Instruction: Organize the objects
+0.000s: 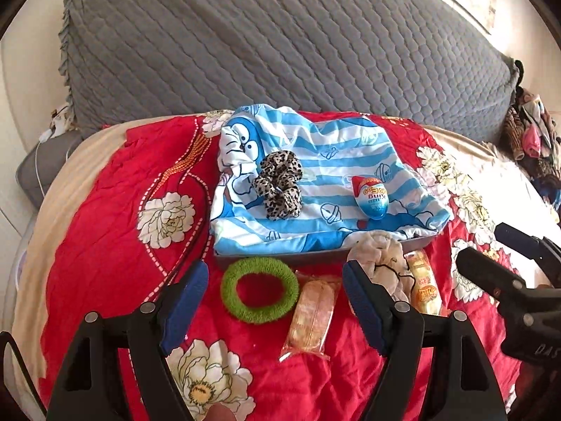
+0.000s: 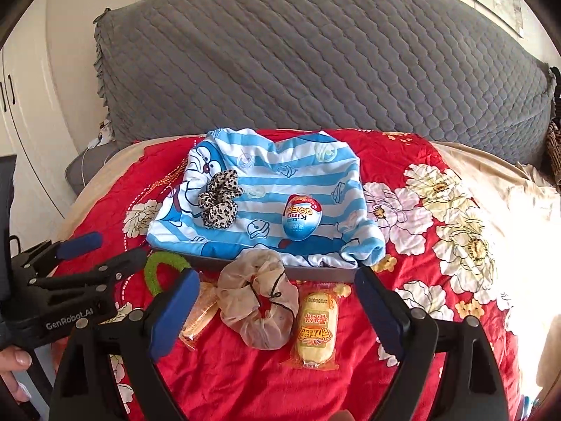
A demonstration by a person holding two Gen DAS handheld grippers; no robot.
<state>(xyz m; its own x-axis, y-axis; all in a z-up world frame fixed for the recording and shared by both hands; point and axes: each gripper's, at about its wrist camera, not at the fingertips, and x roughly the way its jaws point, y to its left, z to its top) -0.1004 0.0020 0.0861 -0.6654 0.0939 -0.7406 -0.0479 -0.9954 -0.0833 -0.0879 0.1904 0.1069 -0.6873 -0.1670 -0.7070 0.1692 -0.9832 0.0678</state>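
Since four loose things lie on the red floral bedspread just near of the tray, those look like what is left to sort. Nearest the right gripper is the beige scrunchie, a soft, light puff of gauzy cloth with a dark thread across it; it should squash freely, so a pinch across its bunched rim seems safest. Touching its right side lies a yellow wrapped snack, light, with slick film likely to slide; take it across its short middle. Left of the scrunchie lies a second wrapped snack, and left again a fuzzy green ring, springy and easy to nip through one side.

Farther off, a grey tray draped in a blue-striped cartoon cloth bears a leopard scrunchie on the left and a foil toy egg on the right, rounded and probably prone to roll.

Both the right gripper and the left gripper stand wide apart and hold nothing.
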